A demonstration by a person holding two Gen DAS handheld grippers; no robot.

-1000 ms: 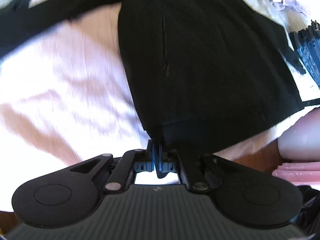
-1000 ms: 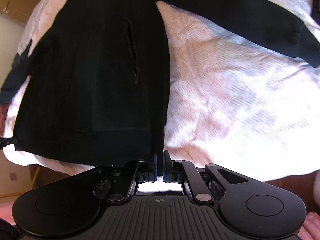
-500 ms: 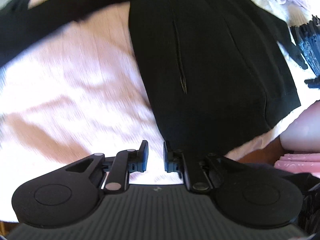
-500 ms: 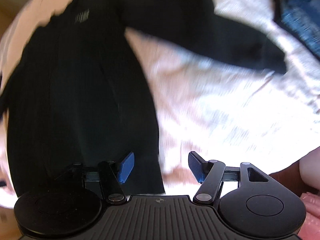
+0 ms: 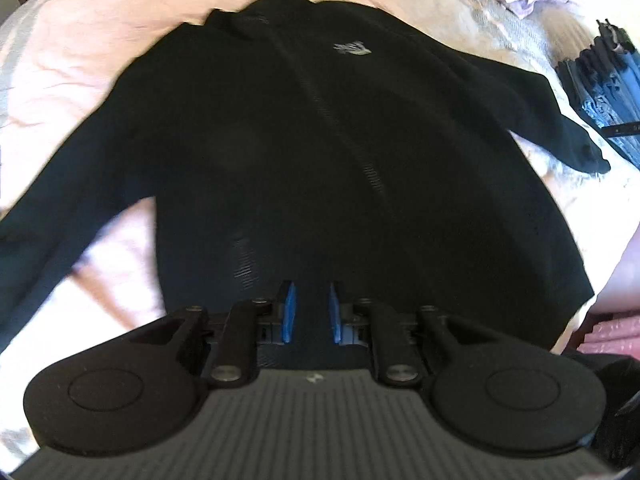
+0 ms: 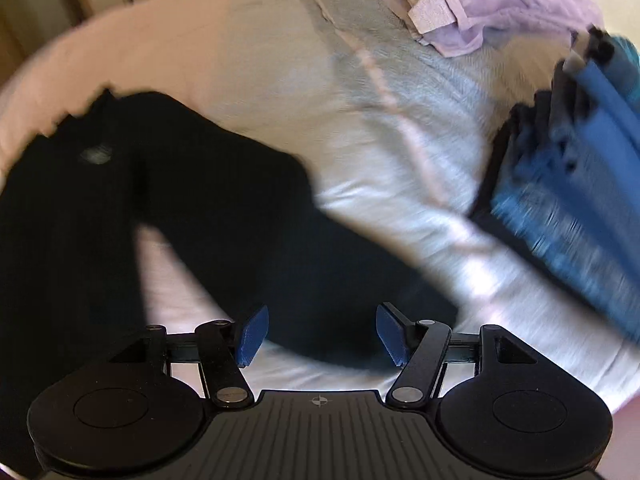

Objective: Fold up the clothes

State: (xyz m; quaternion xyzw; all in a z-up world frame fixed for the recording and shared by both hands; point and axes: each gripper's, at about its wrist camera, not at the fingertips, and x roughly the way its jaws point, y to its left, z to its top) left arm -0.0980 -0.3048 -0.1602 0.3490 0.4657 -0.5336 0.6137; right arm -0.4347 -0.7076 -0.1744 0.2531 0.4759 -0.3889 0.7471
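Observation:
A black zip jacket [image 5: 304,152] lies spread flat on the pale pink bedsheet [image 5: 92,40], collar far, hem near, a small grey logo on its chest. My left gripper [image 5: 311,307] hovers over the hem with its jaws opening, a narrow gap between the blue pads and nothing in it. In the right wrist view the jacket's sleeve [image 6: 280,248] stretches toward the lower right. My right gripper [image 6: 318,334] stands wide open above the sleeve's cuff end, the pads not touching the cloth. The picture is blurred.
A stack of folded blue and dark clothes [image 6: 568,176] lies at the right of the bed, also at the right edge as blue clothes [image 5: 608,92]. Lilac and grey bedding [image 6: 480,4] is bunched at the far side. Pink items [image 5: 612,332] sit off the bed's near right edge.
Both grippers let go of the jacket's hem and opened. The left one pulled back toward the jacket's middle. The right one swung right, from the hem to over the sleeve.

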